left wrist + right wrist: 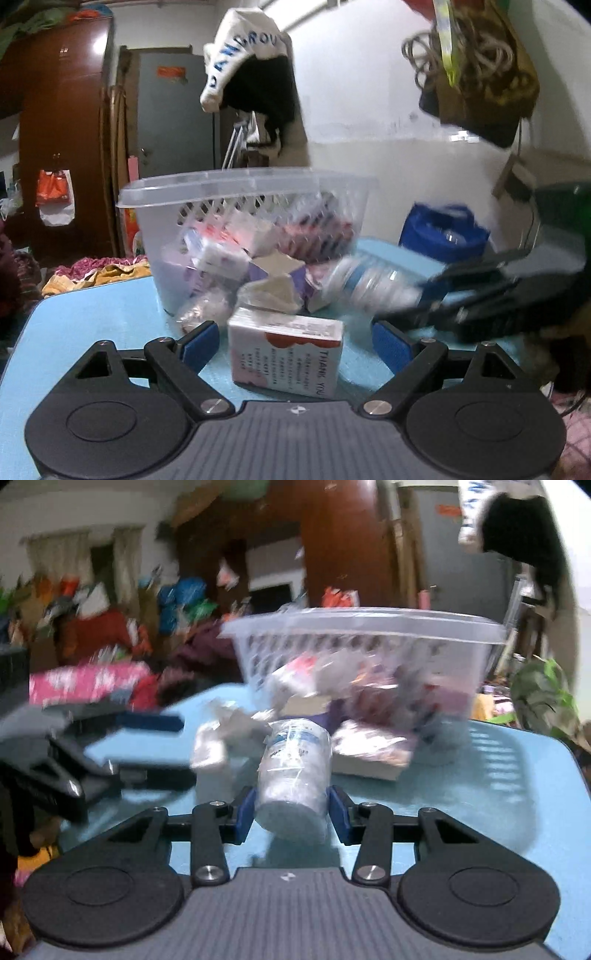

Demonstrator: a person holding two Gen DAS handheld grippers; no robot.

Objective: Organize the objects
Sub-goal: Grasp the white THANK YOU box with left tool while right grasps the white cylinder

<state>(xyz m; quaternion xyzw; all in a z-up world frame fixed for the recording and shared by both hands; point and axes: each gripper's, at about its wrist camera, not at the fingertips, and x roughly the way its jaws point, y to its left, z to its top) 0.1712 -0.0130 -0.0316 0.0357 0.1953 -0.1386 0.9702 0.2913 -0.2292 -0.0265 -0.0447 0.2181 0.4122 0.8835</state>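
**Desk:** Now, what does the picture show?

**Photographer:** Two hand-held grippers work a blue table (92, 325) where a clear plastic basket (236, 184) stands, already part-filled with small boxes and packets. More packets lie spilled on the table against its front wall.

**Desk:** And the right gripper (291, 812)?

**Photographer:** Its blue pads (245, 812) sit against both sides of a clear plastic bottle (293, 775), pinching it near one end. The bottle lies pointing away toward the basket, so it looks to be picked up lengthwise for the trip in.

**Desk:** The left gripper (295, 343)?

**Photographer:** Jaws spread wide, either side of a white box (284, 354) printed "THANK YOU". The box rests flat on the table, just in front of the heap of packets. Neither pad touches it, so nothing is gripped there yet.

**Desk:** Why that arrangement?

**Photographer:** My reading: loose items go into the basket, one per hand. The wide spread suits the box's broad face; the narrower grip suits the round bottle.

**Desk:** Any risk?

**Photographer:** The thin bottle may crush or slip, I'd judge. Motion blur hides finer detail.
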